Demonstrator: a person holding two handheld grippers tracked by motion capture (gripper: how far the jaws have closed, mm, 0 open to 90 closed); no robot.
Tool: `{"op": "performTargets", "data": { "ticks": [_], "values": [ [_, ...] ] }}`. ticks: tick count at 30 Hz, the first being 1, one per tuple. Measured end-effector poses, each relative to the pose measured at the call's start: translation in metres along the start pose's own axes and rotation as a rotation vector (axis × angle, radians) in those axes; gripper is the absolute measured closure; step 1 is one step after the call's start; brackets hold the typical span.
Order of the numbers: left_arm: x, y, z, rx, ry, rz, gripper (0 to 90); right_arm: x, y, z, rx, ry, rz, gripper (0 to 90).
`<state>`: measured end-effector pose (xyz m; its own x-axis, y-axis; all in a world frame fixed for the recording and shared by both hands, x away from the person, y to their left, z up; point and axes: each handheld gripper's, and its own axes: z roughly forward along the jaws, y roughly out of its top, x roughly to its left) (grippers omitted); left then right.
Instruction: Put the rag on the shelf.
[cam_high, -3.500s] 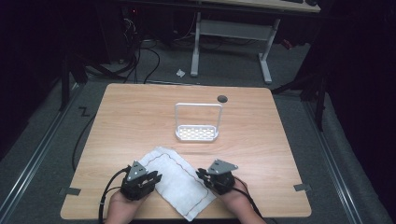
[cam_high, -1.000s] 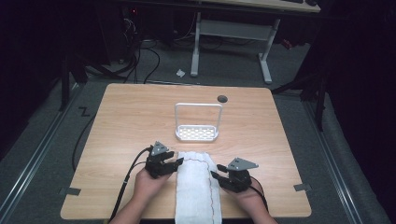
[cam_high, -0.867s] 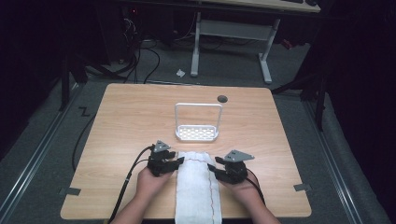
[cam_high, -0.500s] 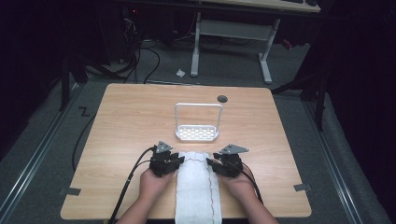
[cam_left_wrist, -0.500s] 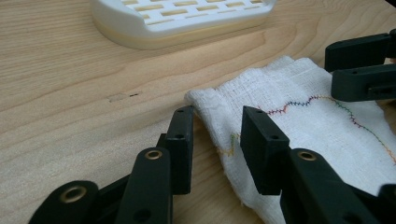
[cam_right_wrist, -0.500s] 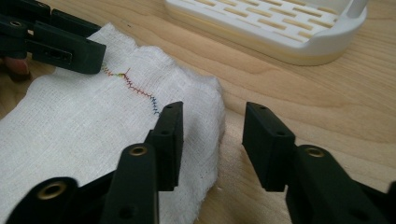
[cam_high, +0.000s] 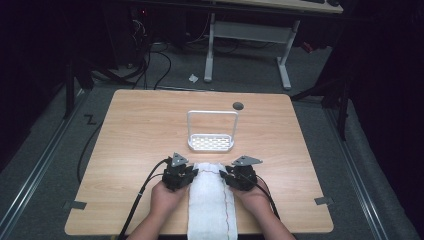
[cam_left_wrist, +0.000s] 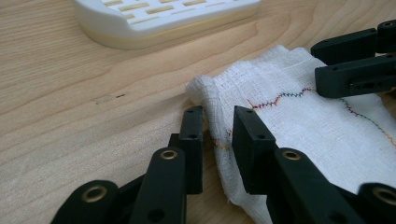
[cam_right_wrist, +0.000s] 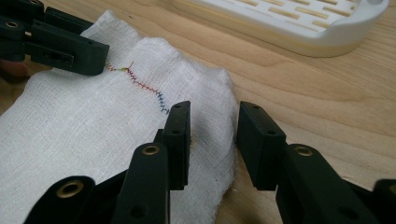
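The white cloth (cam_high: 211, 200) runs off the table's (cam_high: 135, 130) near edge, its end cut off. Folded narrow, with coloured zigzag stitching, it lies just before the white rack (cam_high: 211, 142). My left gripper (cam_left_wrist: 217, 140) and right gripper (cam_right_wrist: 212, 140) straddle its side edges, jaws parted.

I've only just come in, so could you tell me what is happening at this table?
A person holds a gripper in each hand at the near side of a wooden table, working on a folded white cloth that runs toward them. The left gripper and the right gripper are both open, each straddling a far corner edge of the cloth, one jaw on either side. Neither has closed on it. Just beyond the cloth stands a small white slotted rack.
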<state>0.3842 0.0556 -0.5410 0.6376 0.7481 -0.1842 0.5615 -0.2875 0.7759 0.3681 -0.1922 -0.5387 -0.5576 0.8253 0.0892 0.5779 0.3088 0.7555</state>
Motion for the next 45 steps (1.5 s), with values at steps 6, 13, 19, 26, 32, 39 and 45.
{"op": "performTargets", "data": {
  "ticks": [6,13,19,26,32,39,45],
  "values": [
    [0.001,0.000,0.000,-0.002,-0.007,-0.013,74.1,0.004,-0.001,0.000,-0.003,0.007,-0.027,77.7],
    [0.003,-0.003,-0.003,0.009,-0.048,-0.010,81.6,0.008,-0.002,-0.001,0.000,0.029,-0.078,81.7],
    [0.003,-0.005,-0.006,-0.001,-0.056,-0.011,83.4,0.012,-0.005,-0.005,-0.019,0.036,-0.106,82.1],
    [-0.004,-0.014,-0.023,-0.114,-0.062,0.035,85.1,0.022,-0.005,-0.019,-0.067,0.019,-0.135,82.0],
    [-0.010,-0.014,-0.037,-0.207,-0.047,0.029,85.3,0.032,-0.001,-0.035,-0.146,0.002,-0.173,82.0],
    [-0.025,-0.011,-0.059,-0.303,-0.011,0.032,85.4,0.039,0.004,-0.052,-0.225,0.015,-0.192,81.9],
    [-0.030,-0.004,-0.069,-0.357,0.049,0.054,85.1,0.042,0.010,-0.059,-0.289,0.006,-0.191,81.9]
  ]
}}
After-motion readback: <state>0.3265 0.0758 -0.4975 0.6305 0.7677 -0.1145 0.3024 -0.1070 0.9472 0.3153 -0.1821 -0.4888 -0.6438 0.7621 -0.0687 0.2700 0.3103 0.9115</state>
